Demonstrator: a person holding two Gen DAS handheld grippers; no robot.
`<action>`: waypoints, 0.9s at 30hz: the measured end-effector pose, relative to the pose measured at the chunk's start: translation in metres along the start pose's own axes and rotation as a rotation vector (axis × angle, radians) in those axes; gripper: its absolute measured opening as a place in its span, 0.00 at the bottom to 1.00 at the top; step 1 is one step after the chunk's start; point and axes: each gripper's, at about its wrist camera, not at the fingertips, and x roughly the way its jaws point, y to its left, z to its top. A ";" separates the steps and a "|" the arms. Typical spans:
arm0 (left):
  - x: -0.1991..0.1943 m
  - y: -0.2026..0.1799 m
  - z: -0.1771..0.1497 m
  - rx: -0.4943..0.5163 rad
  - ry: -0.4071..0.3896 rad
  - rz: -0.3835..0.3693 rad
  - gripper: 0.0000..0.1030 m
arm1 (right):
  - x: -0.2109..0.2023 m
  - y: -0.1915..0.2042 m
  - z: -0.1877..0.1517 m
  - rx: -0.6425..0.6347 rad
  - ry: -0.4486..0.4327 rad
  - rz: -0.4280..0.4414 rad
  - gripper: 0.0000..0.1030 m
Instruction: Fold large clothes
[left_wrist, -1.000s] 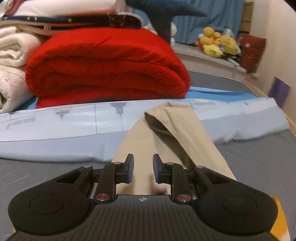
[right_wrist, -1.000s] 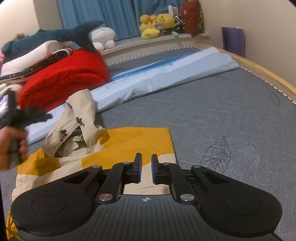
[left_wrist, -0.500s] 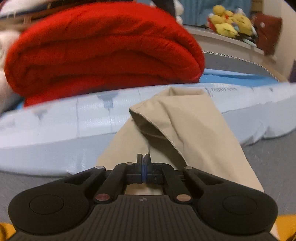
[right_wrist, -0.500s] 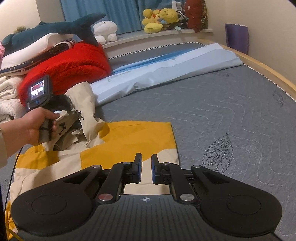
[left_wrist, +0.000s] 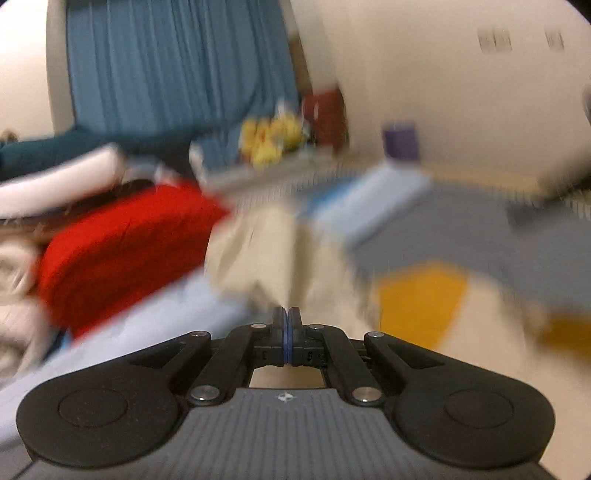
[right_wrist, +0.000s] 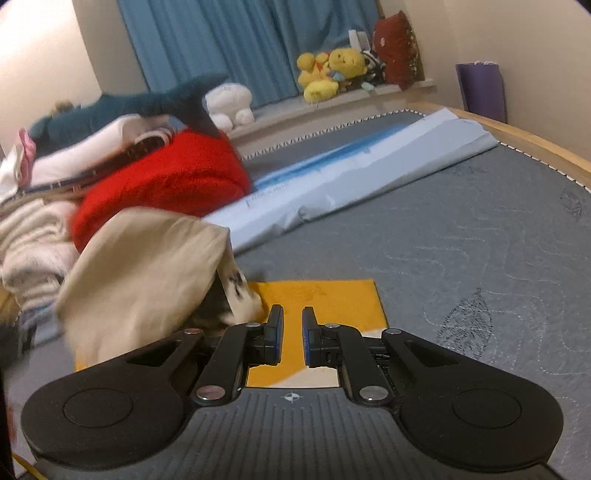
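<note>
A yellow and cream garment (right_wrist: 332, 299) lies flat on the grey mattress (right_wrist: 480, 240). Its beige sleeve (right_wrist: 147, 273) is lifted and hangs over the garment's left part. In the blurred left wrist view the left gripper (left_wrist: 287, 314) is shut, and the beige sleeve (left_wrist: 266, 251) rises straight from its fingertips. The garment's yellow panel (left_wrist: 417, 295) shows to the right of it. The right gripper (right_wrist: 291, 325) hovers low over the garment's near right part. Its jaws stand a narrow gap apart with nothing between them.
A folded red blanket (right_wrist: 166, 184) and stacked white bedding (right_wrist: 33, 236) sit at the left. A folded light blue sheet (right_wrist: 369, 166) runs across the mattress behind the garment. Plush toys (right_wrist: 328, 74) line the far ledge. The wooden bed edge (right_wrist: 535, 144) curves along the right.
The left gripper shut on the beige sleeve near the blue sheet, then swung it up and toward the right over the garment. The right gripper has stayed in place.
</note>
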 end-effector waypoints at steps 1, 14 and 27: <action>-0.011 0.003 -0.021 -0.031 0.075 0.024 0.00 | -0.001 -0.001 0.001 0.013 -0.005 0.007 0.11; 0.004 0.046 -0.014 -0.938 0.273 0.003 0.76 | 0.011 -0.002 -0.007 0.167 0.093 0.144 0.34; 0.063 0.096 -0.108 -1.768 0.335 -0.106 0.76 | 0.069 -0.006 -0.051 0.605 0.410 0.315 0.53</action>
